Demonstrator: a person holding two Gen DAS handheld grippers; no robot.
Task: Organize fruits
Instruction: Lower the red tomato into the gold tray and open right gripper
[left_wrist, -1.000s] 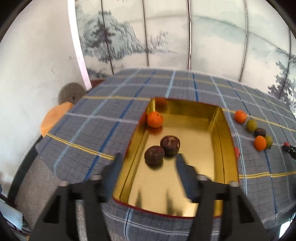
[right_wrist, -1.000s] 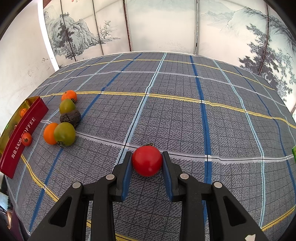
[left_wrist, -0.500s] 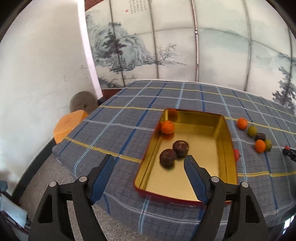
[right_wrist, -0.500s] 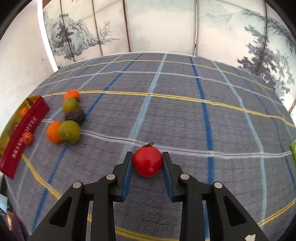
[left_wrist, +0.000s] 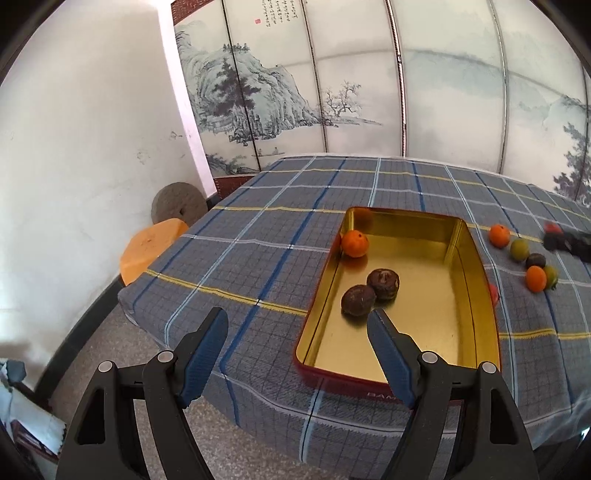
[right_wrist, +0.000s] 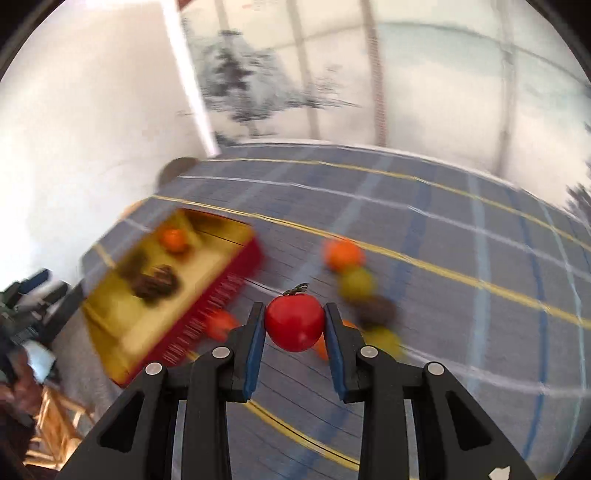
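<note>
A gold tin tray (left_wrist: 436, 347) with red sides lies on the plaid tablecloth. It holds an orange (left_wrist: 354, 243) and two dark brown fruits (left_wrist: 383, 283). My left gripper (left_wrist: 297, 328) is open and empty, back from the tray's near left corner. My right gripper (right_wrist: 294, 320) is shut on a red tomato (right_wrist: 294, 322) and holds it above the cloth, right of the tray (right_wrist: 110, 325). It shows blurred at the right edge of the left wrist view (left_wrist: 565, 240). Several loose fruits (left_wrist: 524, 254) lie in a row right of the tray.
A small red fruit (left_wrist: 493, 293) sits against the tray's right wall. An orange stool (left_wrist: 147, 251) and a grey round stone (left_wrist: 179, 203) stand by the white wall left of the table. The table's near edge drops to the floor below my left gripper.
My left gripper has pulled back and up from the tray. My right gripper has lifted the tomato and swung left toward the tray; its view is motion-blurred.
</note>
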